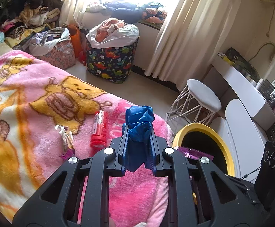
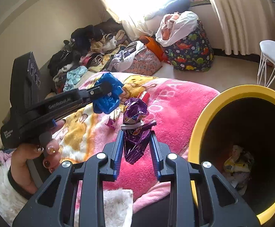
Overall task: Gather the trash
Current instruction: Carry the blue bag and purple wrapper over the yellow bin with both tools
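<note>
My left gripper (image 1: pixel 138 130) is shut on a crumpled blue plastic bag (image 1: pixel 139 121) and holds it above the pink blanket (image 1: pixel 33 94); it also shows in the right wrist view (image 2: pixel 107 94). My right gripper (image 2: pixel 136 134) is shut on a purple foil wrapper (image 2: pixel 135 130), just left of the yellow-rimmed bin (image 2: pixel 199 124). The bin (image 1: pixel 222 143) has paper trash (image 2: pixel 237 164) at its bottom. A red tube (image 1: pixel 99 128) and a silver-purple wrapper (image 1: pixel 66 140) lie on the blanket.
A dinosaur-print basket (image 1: pixel 112 58) full of clothes stands on the floor by the curtains (image 1: pixel 190 28). A white stool (image 1: pixel 203 94) and a white desk (image 1: pixel 247 89) are right of the bin. Piled clothes (image 1: pixel 23 13) lie beyond the bed.
</note>
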Action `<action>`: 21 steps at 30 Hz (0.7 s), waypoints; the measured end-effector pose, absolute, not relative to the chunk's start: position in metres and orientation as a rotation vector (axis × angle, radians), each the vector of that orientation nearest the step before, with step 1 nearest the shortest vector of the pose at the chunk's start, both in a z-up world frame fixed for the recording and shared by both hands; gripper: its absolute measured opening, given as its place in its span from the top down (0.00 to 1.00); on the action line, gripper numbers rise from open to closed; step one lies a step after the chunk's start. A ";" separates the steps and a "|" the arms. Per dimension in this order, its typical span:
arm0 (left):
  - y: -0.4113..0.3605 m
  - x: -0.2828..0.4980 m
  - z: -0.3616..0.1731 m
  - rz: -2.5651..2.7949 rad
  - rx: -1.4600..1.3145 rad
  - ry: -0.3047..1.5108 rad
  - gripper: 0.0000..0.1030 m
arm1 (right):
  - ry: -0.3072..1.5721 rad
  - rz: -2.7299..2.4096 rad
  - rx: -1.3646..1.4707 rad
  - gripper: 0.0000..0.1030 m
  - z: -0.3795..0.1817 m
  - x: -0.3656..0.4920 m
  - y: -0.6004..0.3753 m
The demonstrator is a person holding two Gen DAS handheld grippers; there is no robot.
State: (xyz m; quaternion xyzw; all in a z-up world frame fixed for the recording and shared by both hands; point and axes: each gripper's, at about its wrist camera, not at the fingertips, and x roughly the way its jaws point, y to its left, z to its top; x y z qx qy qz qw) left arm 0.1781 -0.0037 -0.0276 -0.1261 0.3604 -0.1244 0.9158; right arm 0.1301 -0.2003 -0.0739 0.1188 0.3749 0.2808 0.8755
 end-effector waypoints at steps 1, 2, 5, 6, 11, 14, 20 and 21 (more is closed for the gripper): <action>-0.006 0.177 -0.027 -0.258 -0.257 0.741 0.88 | 0.780 0.584 0.250 0.75 -0.073 0.130 -0.202; -0.008 0.176 -0.026 -0.260 -0.254 0.740 0.88 | 0.777 0.581 0.253 0.75 -0.073 0.130 -0.204; -0.014 0.174 -0.025 -0.266 -0.245 0.738 0.88 | 0.766 0.572 0.261 0.75 -0.069 0.128 -0.210; -0.016 0.174 -0.024 -0.269 -0.242 0.738 0.88 | 0.764 0.569 0.263 0.75 -0.068 0.128 -0.211; -0.026 0.170 -0.022 -0.281 -0.232 0.734 0.88 | 0.743 0.558 0.272 0.75 -0.064 0.124 -0.220; -0.033 0.167 -0.021 -0.292 -0.225 0.733 0.88 | 0.732 0.549 0.277 0.75 -0.061 0.124 -0.226; -0.049 0.164 -0.021 -0.321 -0.202 0.737 0.88 | 0.715 0.525 0.293 0.75 -0.059 0.123 -0.239; -0.053 0.164 -0.021 -0.326 -0.198 0.739 0.88 | 0.714 0.520 0.299 0.75 -0.058 0.123 -0.241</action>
